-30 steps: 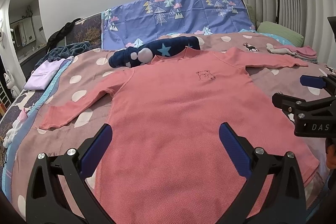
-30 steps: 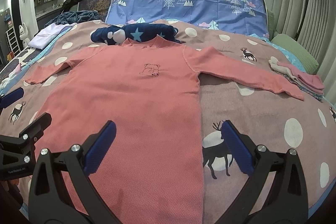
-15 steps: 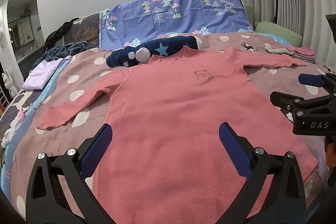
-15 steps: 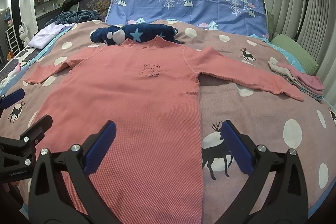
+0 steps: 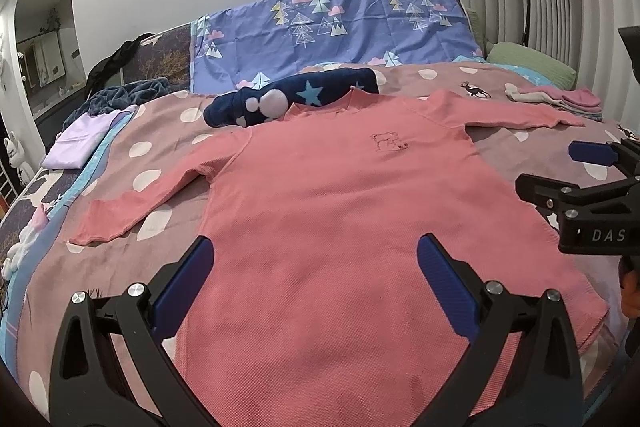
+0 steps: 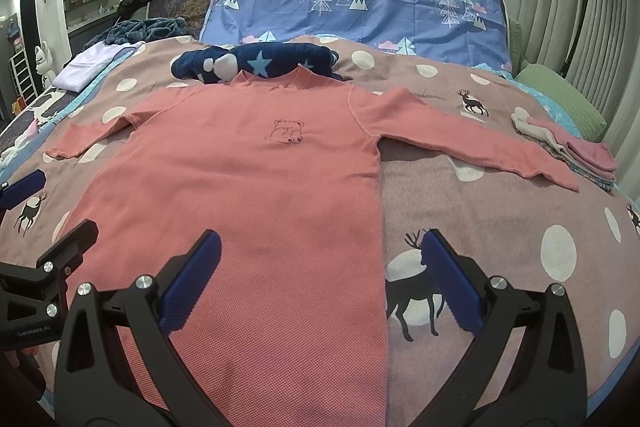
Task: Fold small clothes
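Observation:
A pink long-sleeved shirt (image 5: 340,195) with a small bear print lies flat and face up on the bed, sleeves spread out to both sides; it also shows in the right wrist view (image 6: 256,179). My left gripper (image 5: 316,279) is open and empty, hovering over the shirt's lower hem toward its left side. My right gripper (image 6: 320,279) is open and empty over the shirt's lower right edge. Each gripper shows at the edge of the other's view.
A navy star-patterned garment (image 5: 292,99) lies just beyond the collar. A stack of folded pink and beige clothes (image 6: 568,147) sits at the right beyond the right sleeve. A folded lilac piece (image 5: 80,139) lies far left. The bedspread (image 6: 500,227) is mauve with dots and deer.
Both grippers stay open and almost still. The left view has drifted slightly, with the shirt sitting a little lower and nearer in frame.

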Demonstrator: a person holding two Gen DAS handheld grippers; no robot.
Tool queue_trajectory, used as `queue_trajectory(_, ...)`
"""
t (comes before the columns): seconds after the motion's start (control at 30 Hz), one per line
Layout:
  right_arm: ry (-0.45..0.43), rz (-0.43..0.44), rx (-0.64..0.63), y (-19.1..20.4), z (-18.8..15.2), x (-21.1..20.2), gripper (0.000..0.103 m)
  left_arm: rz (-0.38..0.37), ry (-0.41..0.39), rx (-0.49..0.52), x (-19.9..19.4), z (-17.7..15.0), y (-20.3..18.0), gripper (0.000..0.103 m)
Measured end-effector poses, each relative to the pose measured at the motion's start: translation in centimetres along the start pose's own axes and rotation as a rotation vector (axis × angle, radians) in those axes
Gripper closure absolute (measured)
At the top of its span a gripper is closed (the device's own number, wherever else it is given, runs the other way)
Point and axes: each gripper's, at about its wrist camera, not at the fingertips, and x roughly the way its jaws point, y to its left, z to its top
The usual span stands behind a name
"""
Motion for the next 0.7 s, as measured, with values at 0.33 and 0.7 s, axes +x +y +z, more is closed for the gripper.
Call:
queue_trajectory(0.33, 0.02, -0.002, -0.001, 0.07, -0.36, 0.55, 0.002, 0.002, 0.017, -0.023, 0.29, -0.56, 0.64, 0.001)
queue_trajectory(0.7, 0.024, -0.005, -0.001, -0.06, -0.42, 0.67, 0.002, -0.003, 0.015, -0.017, 0.35, -0.74, 0.48, 0.001)
